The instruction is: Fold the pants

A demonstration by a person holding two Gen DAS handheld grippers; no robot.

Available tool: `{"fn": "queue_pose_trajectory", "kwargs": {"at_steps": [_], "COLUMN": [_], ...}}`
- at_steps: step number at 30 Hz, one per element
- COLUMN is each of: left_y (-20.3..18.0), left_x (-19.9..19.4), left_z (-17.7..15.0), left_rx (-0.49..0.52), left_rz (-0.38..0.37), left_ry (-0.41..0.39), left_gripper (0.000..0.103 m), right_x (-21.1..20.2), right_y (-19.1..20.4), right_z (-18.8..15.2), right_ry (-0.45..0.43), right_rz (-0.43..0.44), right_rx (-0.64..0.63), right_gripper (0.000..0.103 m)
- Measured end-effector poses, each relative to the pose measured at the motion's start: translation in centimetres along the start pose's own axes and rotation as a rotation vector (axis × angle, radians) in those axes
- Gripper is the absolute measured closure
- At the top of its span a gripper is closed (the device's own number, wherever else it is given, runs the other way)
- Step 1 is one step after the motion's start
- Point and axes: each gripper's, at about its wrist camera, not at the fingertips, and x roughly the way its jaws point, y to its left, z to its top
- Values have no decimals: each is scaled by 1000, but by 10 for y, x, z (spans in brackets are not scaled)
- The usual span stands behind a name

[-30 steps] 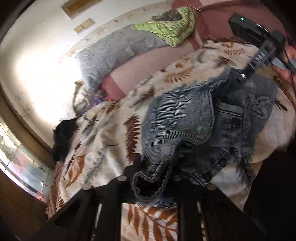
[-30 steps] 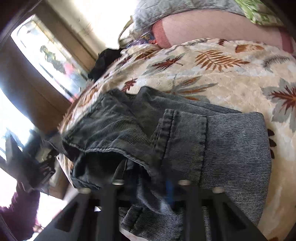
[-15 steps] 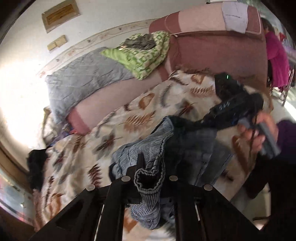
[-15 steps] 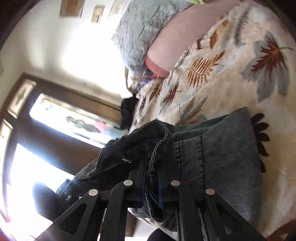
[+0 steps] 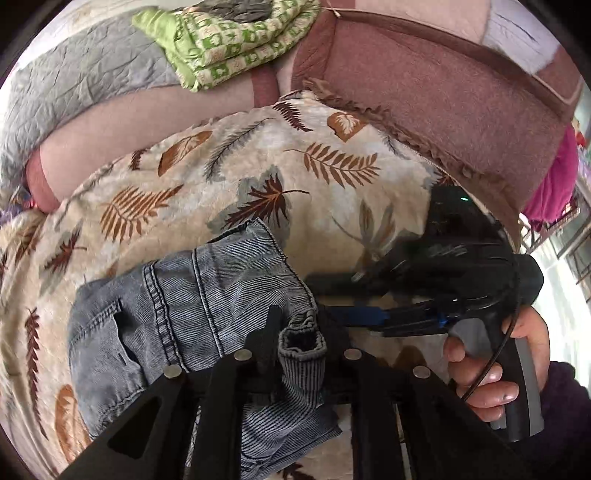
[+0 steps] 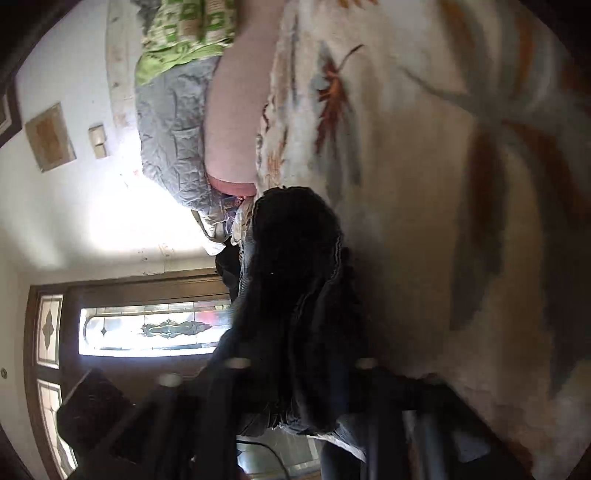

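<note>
Left tool (image 5: 299, 338), angled down, pinches the pants (image 5: 192, 306).

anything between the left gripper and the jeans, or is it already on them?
Nothing in the way. The left gripper is already clamped on a bunched edge of the jeans, which lie folded on the leaf-print blanket. The right gripper, jaws opening, sits just beside that edge.

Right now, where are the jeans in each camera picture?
Left wrist: the jeans lie low and left of centre on the leaf blanket.
Right wrist: the jeans are the dark, blurred bundle at lower centre.
Shared landmark: the green checked cloth at the top, also.
</note>
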Motion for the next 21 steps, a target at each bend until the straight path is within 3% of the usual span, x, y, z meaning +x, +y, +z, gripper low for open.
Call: {"fn": "queue_pose_trajectory", "kwargs": {"at_steps": [2, 4, 5, 7, 9, 12, 16, 18, 21], "left_y": [12, 22, 26, 35, 45, 63, 106, 131, 157], "left_x": [-22, -52, -70, -94, -111, -118, -101, -93, -78], "left_z": [1, 0, -1, -6, -14, -32, -71, -91, -115], "left_rx": [-46, -62, -58, -52, -52, -77, -177, -249, -334], "left_rz": [-34, -49, -29, 44, 76, 154, 284, 337, 346], "left_ry": [-45, -121, -165, -227, -259, -239, -136, -77, -18], "left_gripper": [86, 75, 70, 48, 47, 47, 47, 47, 47], "right_x": [-19, -30, -33, -28, -16, 3, 5, 13, 17], "right_y": [2, 8, 11, 17, 25, 36, 53, 57, 47], "right_z": [3, 6, 7, 9, 5, -3, -20, -25, -26], "right_ry": [-71, -114, -122, -115, -90, -79, -141, -180, -173], "right_rz": [-17, -26, -21, -26, -45, -98, -188, -312, -379], "right_rx": [-32, -69, -84, -109, -147, -192, -337, -383, -360], "right_gripper": [34, 34, 34, 34, 34, 34, 34, 34, 34]}}
